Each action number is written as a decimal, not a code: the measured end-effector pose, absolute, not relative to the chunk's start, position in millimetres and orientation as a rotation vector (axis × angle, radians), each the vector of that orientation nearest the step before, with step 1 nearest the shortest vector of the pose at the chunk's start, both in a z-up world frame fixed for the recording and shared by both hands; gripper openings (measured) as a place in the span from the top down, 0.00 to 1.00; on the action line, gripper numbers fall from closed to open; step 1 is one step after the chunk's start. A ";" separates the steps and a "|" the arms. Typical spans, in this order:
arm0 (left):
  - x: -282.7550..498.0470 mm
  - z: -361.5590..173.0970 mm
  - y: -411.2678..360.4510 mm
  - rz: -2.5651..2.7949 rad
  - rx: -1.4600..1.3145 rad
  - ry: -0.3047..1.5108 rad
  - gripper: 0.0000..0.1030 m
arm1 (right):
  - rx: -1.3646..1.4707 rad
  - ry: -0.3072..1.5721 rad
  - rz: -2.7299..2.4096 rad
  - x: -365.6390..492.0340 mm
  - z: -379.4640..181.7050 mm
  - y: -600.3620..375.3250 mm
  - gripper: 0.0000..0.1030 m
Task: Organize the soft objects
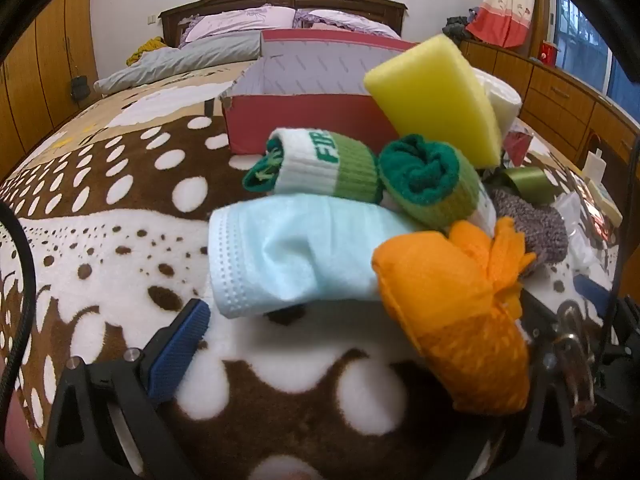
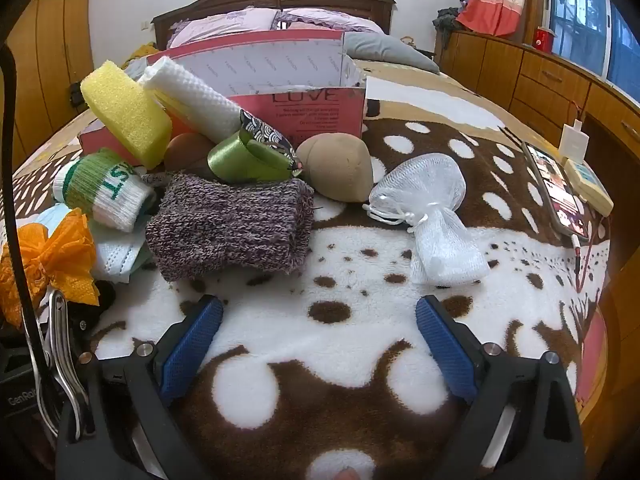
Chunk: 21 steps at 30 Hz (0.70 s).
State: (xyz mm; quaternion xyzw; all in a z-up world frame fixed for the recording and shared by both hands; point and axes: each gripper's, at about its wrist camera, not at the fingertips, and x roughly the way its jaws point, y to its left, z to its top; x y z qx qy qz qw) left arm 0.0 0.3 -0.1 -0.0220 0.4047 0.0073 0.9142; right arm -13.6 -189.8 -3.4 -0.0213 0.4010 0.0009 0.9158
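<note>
A pile of soft things lies on the spotted blanket [image 2: 360, 264] before an open red box [image 1: 304, 120], which also shows in the right wrist view [image 2: 316, 108]. My left gripper [image 1: 360, 344] is open; an orange mesh bundle [image 1: 452, 312] lies between its fingers, against the right one. Beyond are a blue face mask [image 1: 288, 256], rolled green-white socks [image 1: 320, 164] and a yellow sponge [image 1: 432, 96]. My right gripper [image 2: 320, 340] is open and empty above the blanket. Ahead of it lie a grey knitted sock [image 2: 232, 224], a white mesh pouch [image 2: 432, 216] and a beige plush [image 2: 336, 168].
A green ribbon roll [image 2: 240, 156] and a white rolled cloth [image 2: 192, 92] rest in the pile. A phone [image 2: 556, 188] and a charger [image 2: 574, 140] lie at the bed's right edge. Wooden drawers [image 2: 560, 80] run along the right wall. Pillows [image 1: 240, 20] are at the headboard.
</note>
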 end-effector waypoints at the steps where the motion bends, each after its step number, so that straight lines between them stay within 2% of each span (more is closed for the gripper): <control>1: 0.2 0.0 0.1 0.017 -0.041 0.835 0.01 | -0.042 0.829 0.003 -13.4 -3.5 -189.9 0.04; 21: -0.1 0.1 0.0 0.018 -0.038 0.829 0.00 | -0.039 0.827 0.004 -12.4 -4.4 -189.8 0.04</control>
